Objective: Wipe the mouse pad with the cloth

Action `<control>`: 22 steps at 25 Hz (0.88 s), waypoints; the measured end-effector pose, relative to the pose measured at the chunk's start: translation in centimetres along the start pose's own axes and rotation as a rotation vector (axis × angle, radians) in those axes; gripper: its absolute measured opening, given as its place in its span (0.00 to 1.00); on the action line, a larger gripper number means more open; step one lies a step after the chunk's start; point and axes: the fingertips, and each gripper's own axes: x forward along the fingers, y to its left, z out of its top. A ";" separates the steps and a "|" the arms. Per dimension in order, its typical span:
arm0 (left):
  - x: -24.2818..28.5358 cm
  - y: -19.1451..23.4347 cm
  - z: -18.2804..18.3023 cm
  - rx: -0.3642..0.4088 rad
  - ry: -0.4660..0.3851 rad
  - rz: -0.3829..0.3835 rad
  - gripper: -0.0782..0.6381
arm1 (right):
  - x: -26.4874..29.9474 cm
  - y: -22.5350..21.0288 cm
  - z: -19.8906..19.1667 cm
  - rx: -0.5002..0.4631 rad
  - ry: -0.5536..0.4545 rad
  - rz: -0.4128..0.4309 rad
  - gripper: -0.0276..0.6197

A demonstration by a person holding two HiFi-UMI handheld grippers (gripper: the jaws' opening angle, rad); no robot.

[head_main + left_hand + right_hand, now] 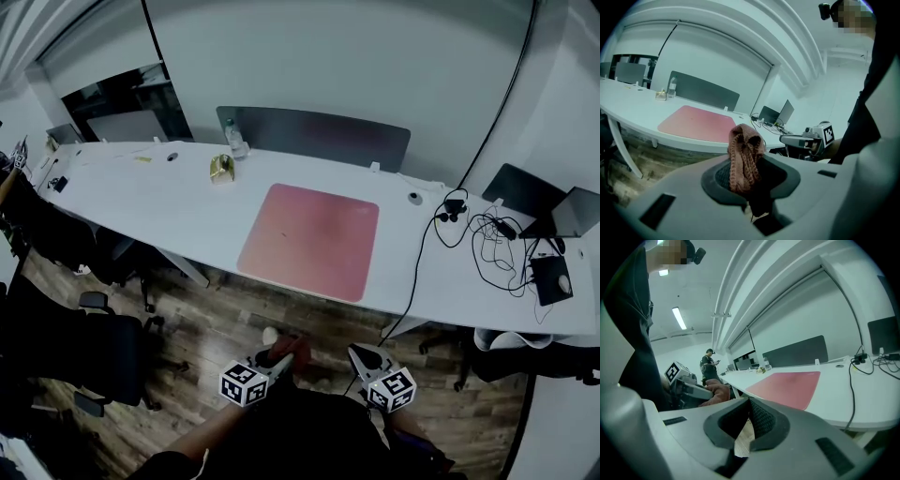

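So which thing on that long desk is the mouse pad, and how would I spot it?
Find the long white desk that crosses the room. Near its middle, by the front edge, lies the mouse pad, a large flat pink square. Nothing else on the desk is pink: a bottle stands behind it to the left, and black cables tangle to its right.

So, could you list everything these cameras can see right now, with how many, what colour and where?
mouse pad: one, pink, centre of desk
desk: one, white, long, along the wall
cloth: one, brownish-pink knit, in left gripper
bottle: one, clear, by the divider
divider: one, grey, desk's far edge
laptops: two, dark, desk's right end
cables: several, black, beside the laptops
chairs: several, black, floor at left
left gripper: one, grey, shut on the cloth
right gripper: one, grey, shut, empty
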 end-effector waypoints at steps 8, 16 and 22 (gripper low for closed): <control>0.8 -0.7 0.0 0.011 0.004 -0.013 0.25 | -1.2 -0.4 0.1 0.013 -0.036 -0.036 0.08; 2.3 -1.8 1.1 0.052 0.020 -0.037 0.25 | -2.7 -1.9 -0.1 0.031 -0.053 -0.070 0.08; 3.6 -2.3 2.5 0.080 0.032 -0.048 0.25 | -3.6 -2.9 0.3 0.049 -0.086 -0.097 0.08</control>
